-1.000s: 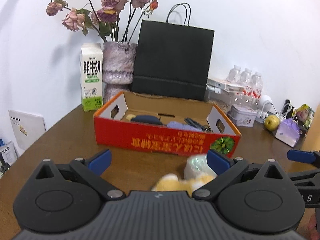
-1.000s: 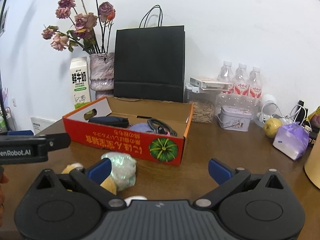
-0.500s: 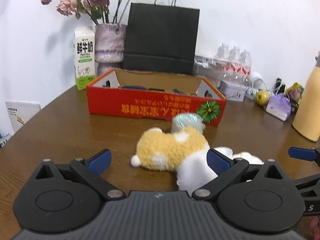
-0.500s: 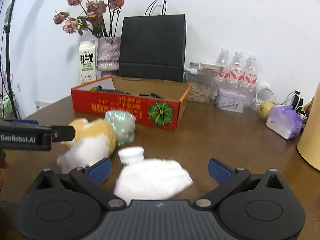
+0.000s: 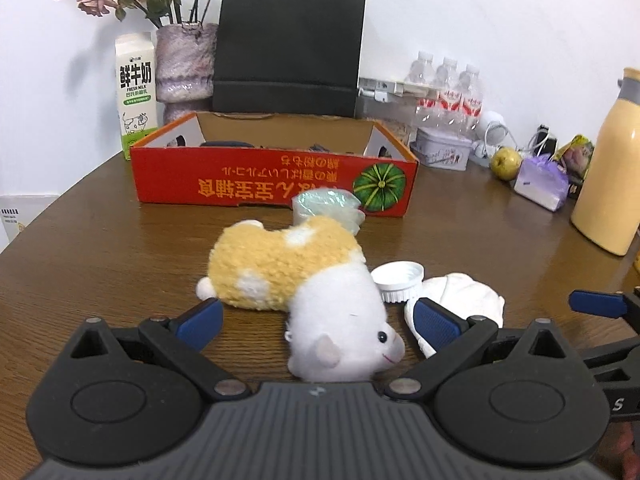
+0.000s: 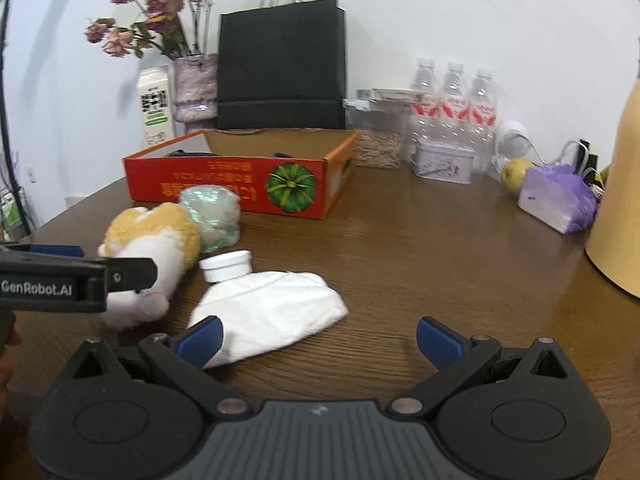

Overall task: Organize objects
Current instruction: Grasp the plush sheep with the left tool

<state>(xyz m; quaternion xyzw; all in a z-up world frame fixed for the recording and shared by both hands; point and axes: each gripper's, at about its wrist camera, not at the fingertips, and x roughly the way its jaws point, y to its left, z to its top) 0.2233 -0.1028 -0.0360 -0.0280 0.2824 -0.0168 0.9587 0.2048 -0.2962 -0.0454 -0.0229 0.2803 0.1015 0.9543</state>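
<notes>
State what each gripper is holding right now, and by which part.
Nothing. The left gripper is open around the plush hamster's head; the right gripper is open by the white pouch.

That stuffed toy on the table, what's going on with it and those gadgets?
A person holds two hand-held tongs and is tidying the table. The left tongs are open around the plush hamster, not yet gripping it. The right tongs are open near the white pouch. The red box behind already holds a few things.
</notes>
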